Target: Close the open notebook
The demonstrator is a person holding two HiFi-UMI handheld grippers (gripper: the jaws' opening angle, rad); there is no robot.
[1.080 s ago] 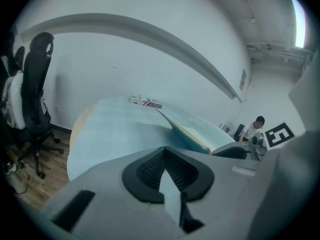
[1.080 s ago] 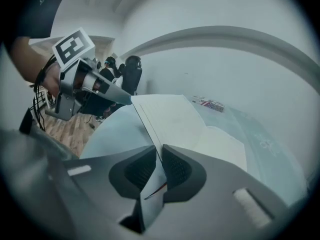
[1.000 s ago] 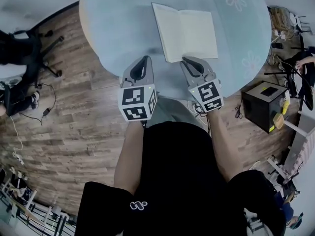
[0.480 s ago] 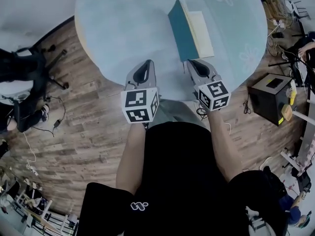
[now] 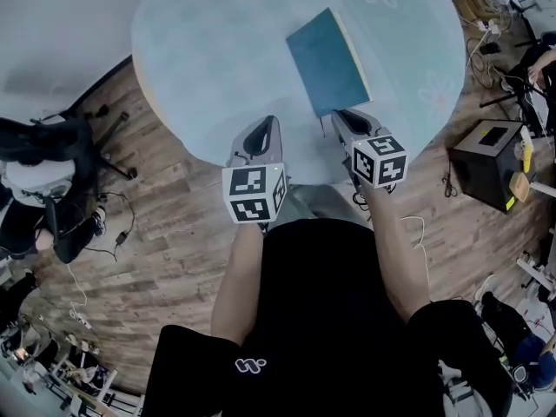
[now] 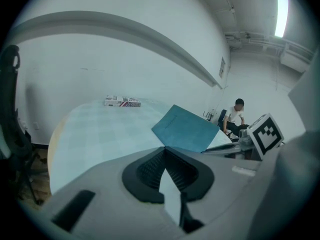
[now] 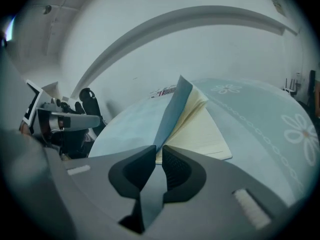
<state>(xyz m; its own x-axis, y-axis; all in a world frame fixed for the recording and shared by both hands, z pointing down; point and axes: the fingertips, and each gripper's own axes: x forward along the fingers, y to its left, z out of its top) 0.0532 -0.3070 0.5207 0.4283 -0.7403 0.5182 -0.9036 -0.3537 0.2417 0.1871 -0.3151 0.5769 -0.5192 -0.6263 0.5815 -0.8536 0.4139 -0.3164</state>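
Pale blue and mostly bare, the round table (image 5: pixel 217 50) fills the top of the head view, with wood floor all round it. The notebook (image 5: pixel 328 59) lies on its near right part, teal cover up, so I judge the closing almost finished. My right gripper (image 5: pixel 343 118) sits at the notebook's near corner. My left gripper (image 5: pixel 261 129) hangs beside it over the table's near edge, apart from the book. A black box (image 5: pixel 486 150) stands on the floor to the right, well apart.

From the left gripper view, the jaws are pressed together with nothing between them. The cover (image 6: pixel 187 131) slants above the pages, not yet flat. A small carton (image 6: pixel 122 102) lies at the far edge, out of my way.

From the right gripper view, the jaws are opening. They show a narrow slit with the cover's near corner in it, and the pads seem to touch it. Cream pages (image 7: pixel 200 129) show beneath. Next I'd let the cover drop flat, then draw back toward myself, where there's open room.
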